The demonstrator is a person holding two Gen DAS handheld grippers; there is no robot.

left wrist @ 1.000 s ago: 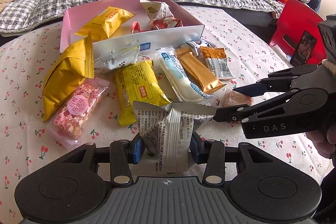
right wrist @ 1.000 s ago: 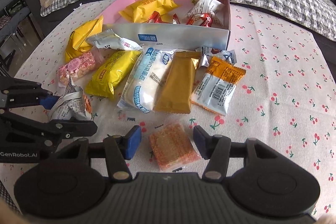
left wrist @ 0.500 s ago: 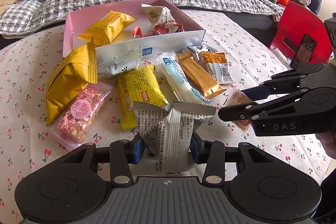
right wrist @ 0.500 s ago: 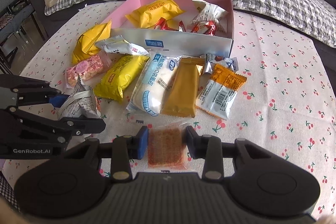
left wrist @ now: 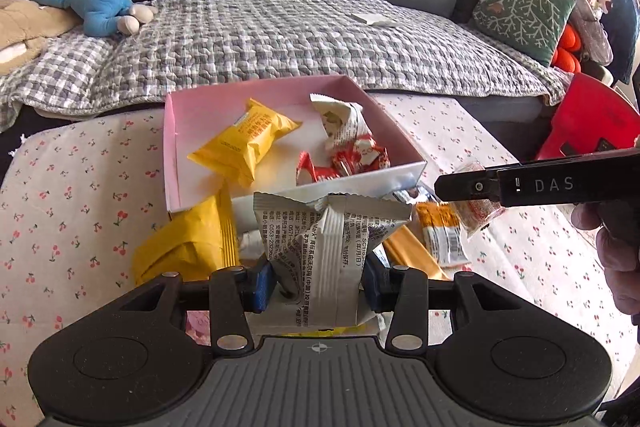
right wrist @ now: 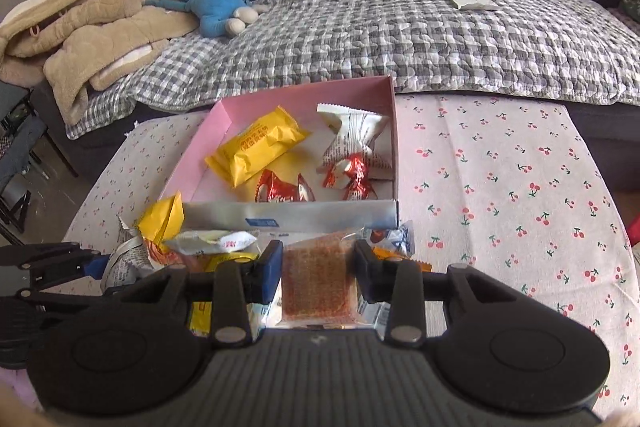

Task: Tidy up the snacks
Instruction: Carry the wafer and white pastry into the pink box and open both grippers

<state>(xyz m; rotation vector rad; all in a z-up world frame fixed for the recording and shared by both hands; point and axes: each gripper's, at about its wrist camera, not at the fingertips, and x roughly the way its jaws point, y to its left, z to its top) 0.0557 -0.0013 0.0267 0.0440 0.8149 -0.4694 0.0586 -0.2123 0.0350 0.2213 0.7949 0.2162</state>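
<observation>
My left gripper is shut on a white printed snack packet and holds it up in front of the pink box. My right gripper is shut on a clear-wrapped orange crispy bar, lifted just before the box's white front wall. The box holds a yellow packet, a white printed packet and red candies. The right gripper with its bar also shows in the left wrist view.
Several loose snacks lie on the cherry-print tablecloth before the box, among them a yellow bag and an orange-and-white packet. A sofa with a checked blanket is behind, with a blue plush toy. A red chair stands right.
My right gripper closed on the orange bar and lifted it toward the box. My left gripper rose and moved forward with the white packet.
</observation>
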